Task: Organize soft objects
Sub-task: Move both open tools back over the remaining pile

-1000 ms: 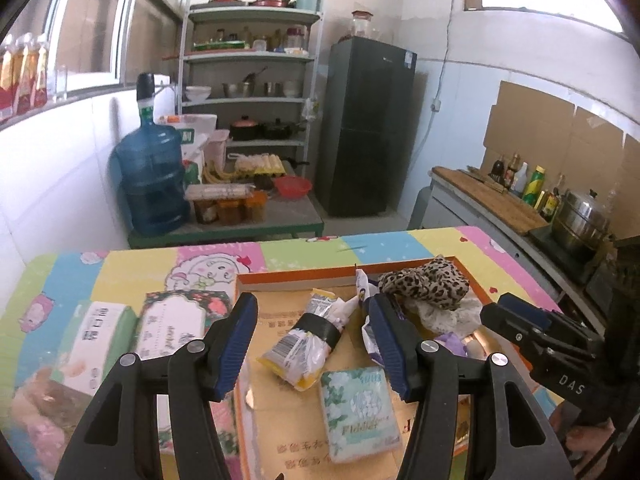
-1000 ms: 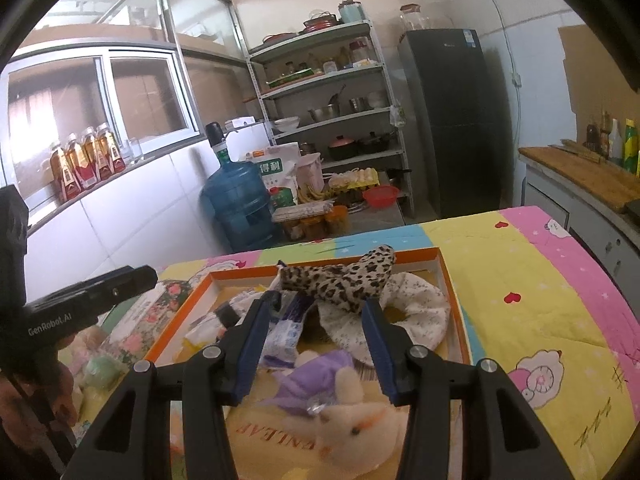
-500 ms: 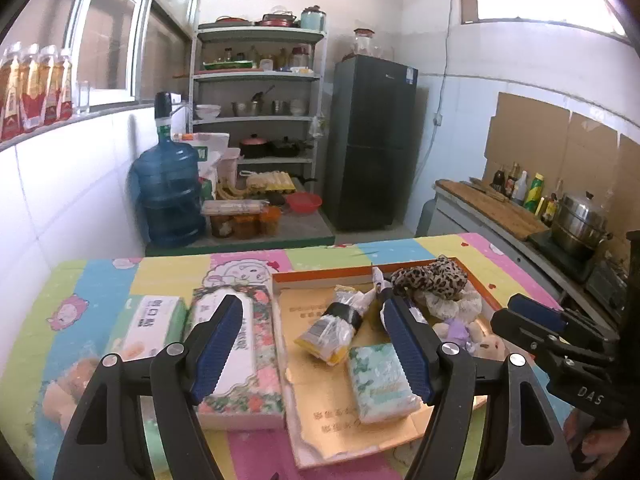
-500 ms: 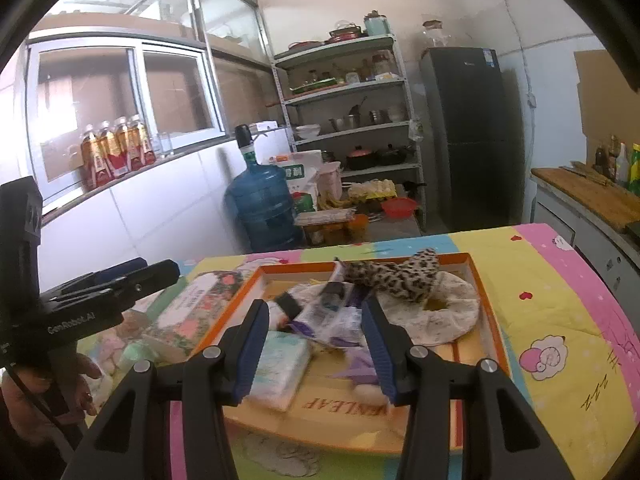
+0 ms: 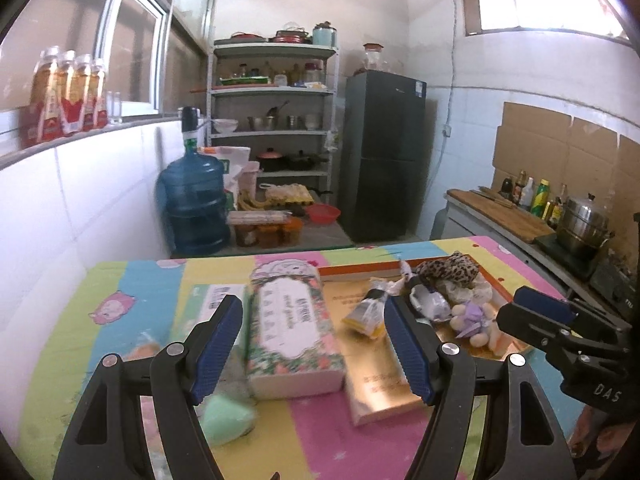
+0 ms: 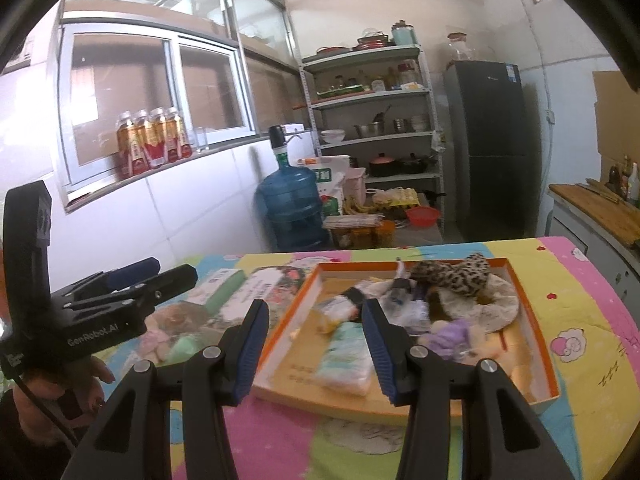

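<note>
An orange-rimmed box sits on the colourful table cover. In it lie a leopard-print cloth, a white lace cloth, a purple plush toy, a pale tissue pack and a yellow packet. Left of the box lie a floral tissue pack, a green-white pack and a mint-green soft lump. My left gripper hangs wide open above the floral pack, touching nothing. My right gripper is open and empty above the box's near left corner.
A white tiled wall runs along the table's left side. Behind the table stand a blue water jug, a metal shelf and a dark fridge. A counter with bottles and a steel pot is at the right.
Both grippers have drawn back from the box, so more table shows. The left jaws have spread wider and shifted left, from over the yellow packet to over the floral pack.
</note>
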